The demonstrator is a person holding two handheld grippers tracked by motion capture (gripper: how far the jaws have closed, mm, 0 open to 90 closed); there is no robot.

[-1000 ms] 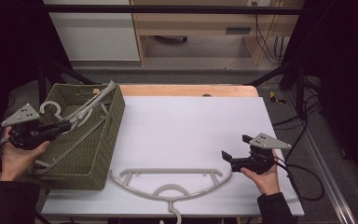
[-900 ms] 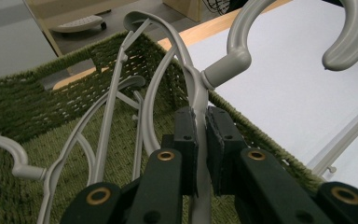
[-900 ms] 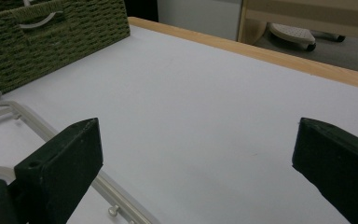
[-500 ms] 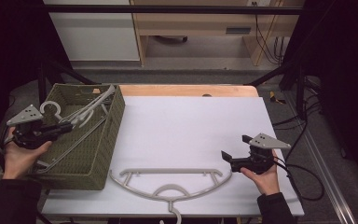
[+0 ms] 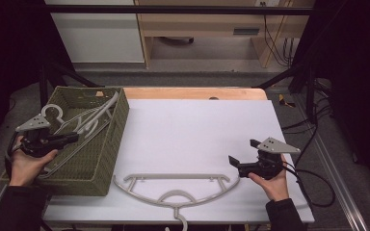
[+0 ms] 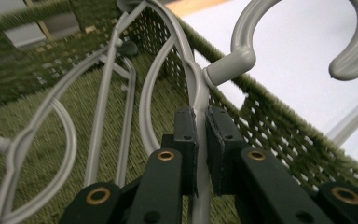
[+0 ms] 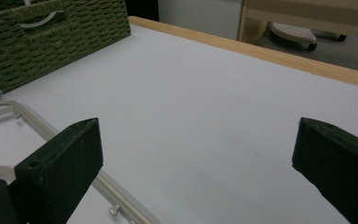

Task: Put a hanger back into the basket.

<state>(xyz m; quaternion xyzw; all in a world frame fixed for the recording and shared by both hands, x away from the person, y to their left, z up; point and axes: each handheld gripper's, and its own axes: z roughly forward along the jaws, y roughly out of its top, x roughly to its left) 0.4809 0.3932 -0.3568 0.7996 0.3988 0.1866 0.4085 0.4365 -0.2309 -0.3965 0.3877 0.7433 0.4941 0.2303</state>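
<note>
Black gripper (image 5: pixel 234 160), brass screws, dark sleeves (image 5: pixel 14 208)

No writing, label, brand, number or sign can be read anywhere in these pictures.
</note>
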